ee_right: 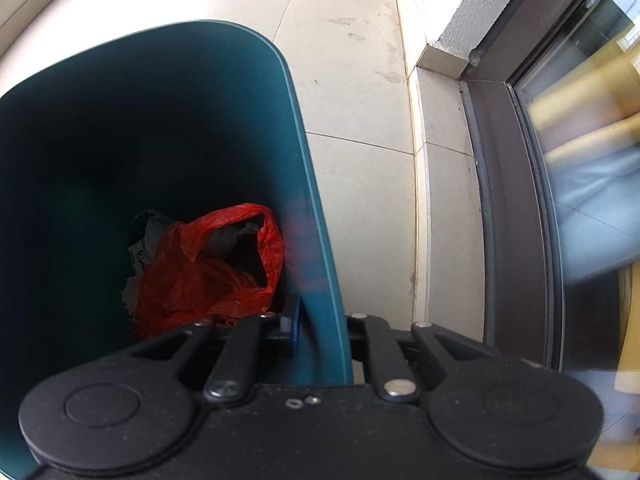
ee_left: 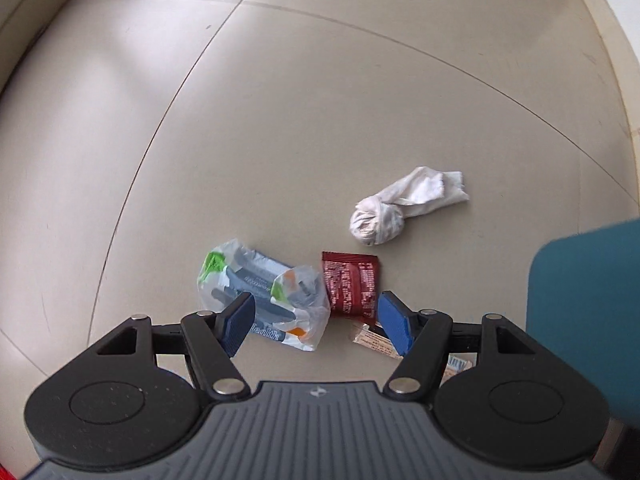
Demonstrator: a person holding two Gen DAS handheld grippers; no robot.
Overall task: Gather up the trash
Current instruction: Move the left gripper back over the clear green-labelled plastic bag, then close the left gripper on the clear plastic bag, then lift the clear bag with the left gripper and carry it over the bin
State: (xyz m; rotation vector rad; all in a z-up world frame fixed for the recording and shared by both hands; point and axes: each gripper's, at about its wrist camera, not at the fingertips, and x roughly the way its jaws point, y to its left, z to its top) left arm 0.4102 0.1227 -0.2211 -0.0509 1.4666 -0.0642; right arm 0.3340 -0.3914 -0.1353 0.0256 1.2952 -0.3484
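Right tongs (ee_right: 316, 328) pinch the teal bin (ee_right: 312, 208) wall; red bag (ee_right: 208, 276) inside; left tongs (ee_left: 318, 322) spread.

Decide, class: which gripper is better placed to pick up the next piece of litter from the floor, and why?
Left. The left gripper hangs open over the clear plastic wrapper and red sachet on the floor. The right gripper is clamped on the teal bin wall, steadying it.
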